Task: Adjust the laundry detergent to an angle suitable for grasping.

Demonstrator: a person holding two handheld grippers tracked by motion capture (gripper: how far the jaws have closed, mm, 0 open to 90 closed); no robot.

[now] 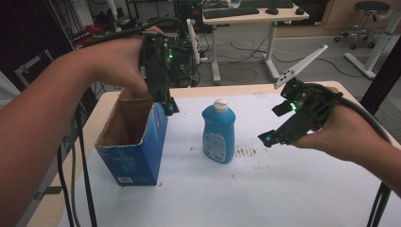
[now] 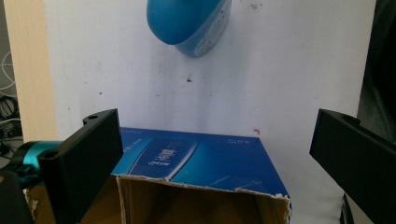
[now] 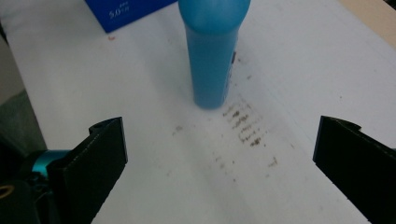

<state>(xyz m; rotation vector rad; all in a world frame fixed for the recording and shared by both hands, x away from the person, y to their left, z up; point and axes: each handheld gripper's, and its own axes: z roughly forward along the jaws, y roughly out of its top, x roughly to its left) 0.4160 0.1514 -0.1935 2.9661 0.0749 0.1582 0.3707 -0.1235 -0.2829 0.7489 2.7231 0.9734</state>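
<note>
With both grippers spread wide, my left gripper over the open blue carton, I judge the upright blue detergent bottle right of that carton slick and weighty, best pinched mid-body by my right gripper.

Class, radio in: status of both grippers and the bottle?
Left gripper open over box. Right gripper open, facing bottle. Bottle upright, untouched. Path clear.

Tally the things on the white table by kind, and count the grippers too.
Blue carton, top torn open: 1
Blue bottle with white cap: 1
Grippers, both open: 2, left gripper over the carton's rim, right gripper beside the bottle
Total: 4
</note>
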